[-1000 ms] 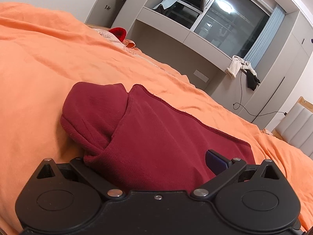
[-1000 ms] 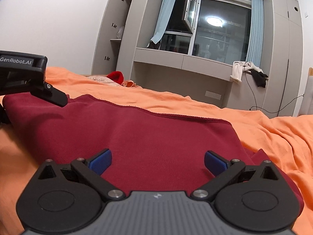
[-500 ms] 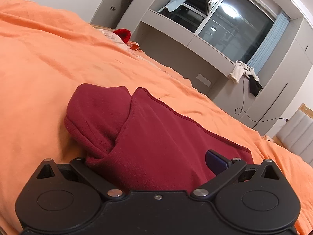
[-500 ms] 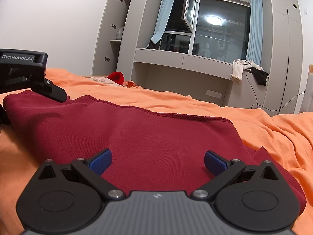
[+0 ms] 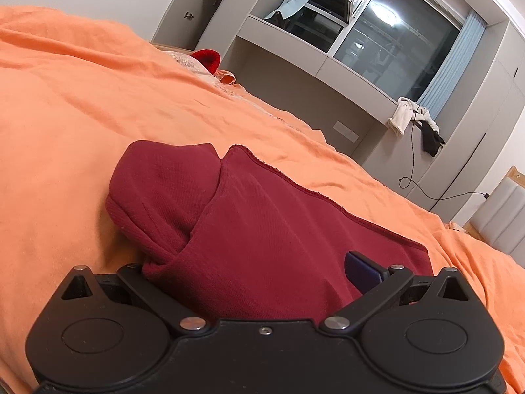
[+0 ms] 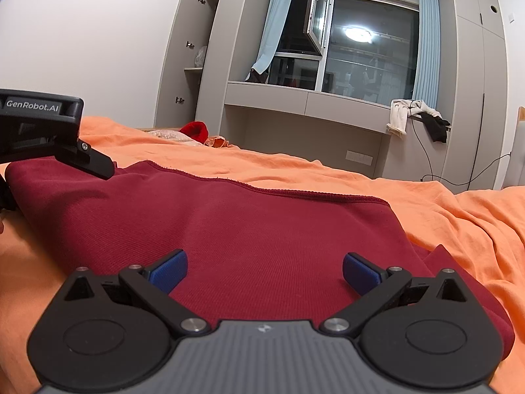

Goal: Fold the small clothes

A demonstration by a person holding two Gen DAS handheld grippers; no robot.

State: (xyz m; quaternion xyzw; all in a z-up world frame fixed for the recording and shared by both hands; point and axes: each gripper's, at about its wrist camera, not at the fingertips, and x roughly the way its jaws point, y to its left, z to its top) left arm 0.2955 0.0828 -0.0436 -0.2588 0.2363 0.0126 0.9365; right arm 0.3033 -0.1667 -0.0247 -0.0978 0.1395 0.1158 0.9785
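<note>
A dark red knit garment point(image 5: 279, 229) lies on the orange bed sheet point(image 5: 82, 115), with a sleeve point(image 5: 157, 190) folded under at its left end. My left gripper point(image 5: 262, 272) is open at the garment's near left edge. Cloth lies between its jaws and hides the left pad; the right blue pad point(image 5: 361, 271) shows. My right gripper point(image 6: 264, 272) is open over the garment point(image 6: 229, 226) near its front right part, both blue pads point(image 6: 169, 269) showing and nothing pinched. The left gripper's body point(image 6: 42, 124) appears at the far left of the right wrist view.
A bright red item point(image 6: 195, 129) and pale cloth lie at the bed's far side. Beyond stand grey cabinets and a window shelf point(image 6: 308, 101) with clothes draped over a rail point(image 6: 416, 115). A padded headboard point(image 5: 498, 216) is at the right.
My left gripper has tilted slightly, so the room behind sits differently in its view. The garment and my right gripper have hardly moved.
</note>
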